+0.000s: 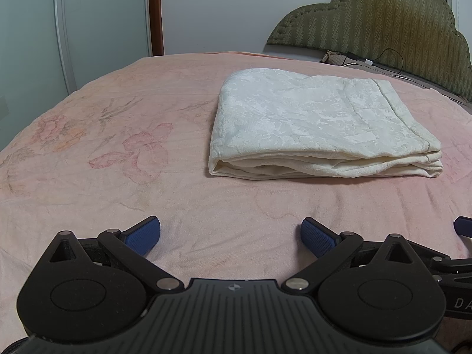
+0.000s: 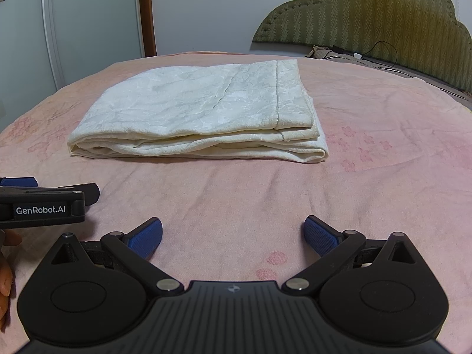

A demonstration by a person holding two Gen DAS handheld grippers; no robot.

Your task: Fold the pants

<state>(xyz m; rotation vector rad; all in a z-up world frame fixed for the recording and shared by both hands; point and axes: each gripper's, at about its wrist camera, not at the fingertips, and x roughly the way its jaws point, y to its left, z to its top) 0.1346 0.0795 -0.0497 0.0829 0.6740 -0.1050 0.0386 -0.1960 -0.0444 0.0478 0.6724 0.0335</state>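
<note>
Seemingly the folding is all but done: the pants (image 1: pixel 321 129) lie as a compact cream rectangle on the pink bedspread (image 1: pixel 118 153), several layers stacked, and both tools sit back from it with nothing in them. The left tool (image 1: pixel 230 237) shows at the bottom centre of its own view with its blue pads (image 1: pixel 141 234) spread wide apart; the right tool (image 2: pixel 233 236) sits likewise at the bottom centre of its view, jaws wide, empty. Each is well short of the cloth, low over the bed.

What remains, by my judgement, is only a check and perhaps a tidy. If a touch-up is wanted, go in flat and low at the near edge, where the layers gape a little toward the lower left of the bundle, and press or nip only the top layer so the stack beneath is not dragged. Keep the two tools level with one another, or the bundle will skew.

In the left view the pants sit right of centre in the middle of the frame; in the right view they sit left of centre. The fabric is pale, with a woven floral sheen, soft and thick. A stitched hem band runs along the right side, and the rounded fold faces left. A padded olive headboard (image 2: pixel 368 14) fills the upper right.
</note>
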